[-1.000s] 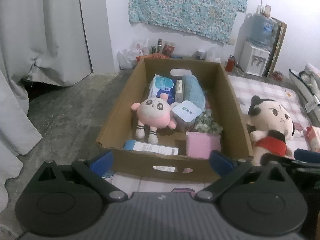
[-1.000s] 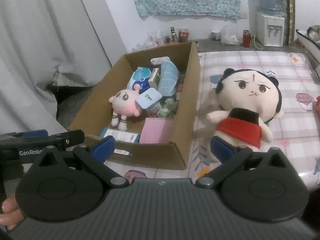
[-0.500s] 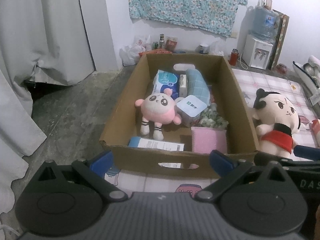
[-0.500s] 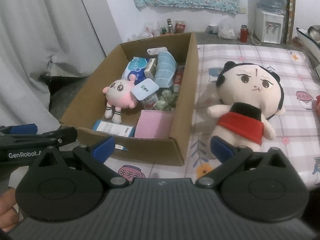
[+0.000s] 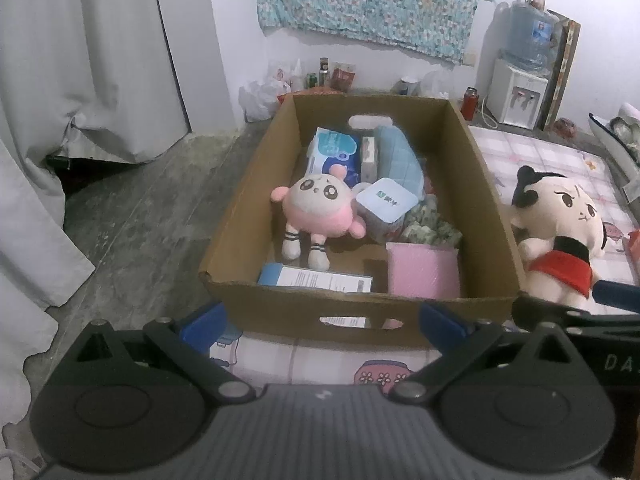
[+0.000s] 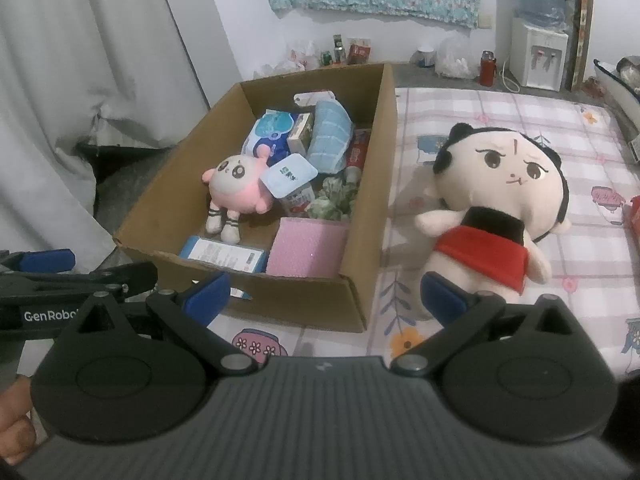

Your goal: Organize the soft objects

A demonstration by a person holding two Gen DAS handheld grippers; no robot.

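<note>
An open cardboard box [image 5: 488, 184] [image 6: 372, 208] stands on a checked mat. Inside lie a small pink plush [image 5: 316, 208] [image 6: 238, 190], a pink foam pad [image 5: 424, 270] [image 6: 308, 250], a light blue quilted cloth [image 5: 400, 160] [image 6: 330, 136], tissue packs and cartons. A large cream doll with a red skirt [image 5: 560, 232] [image 6: 500, 196] lies on the mat right of the box. My left gripper [image 5: 326, 320] hovers open before the box's near wall. My right gripper [image 6: 326, 294] is open too, held over the box's near right corner, empty.
Grey curtains [image 5: 80, 60] hang at the left over bare concrete floor [image 5: 152, 208]. Bottles and bags line the back wall; a water dispenser [image 6: 540, 52] stands at the back right. The patterned mat [image 6: 600, 272] extends rightward past the doll.
Both grippers have drawn back and risen a little, so the box and doll sit farther off and more of the mat shows. Nothing was grasped.
</note>
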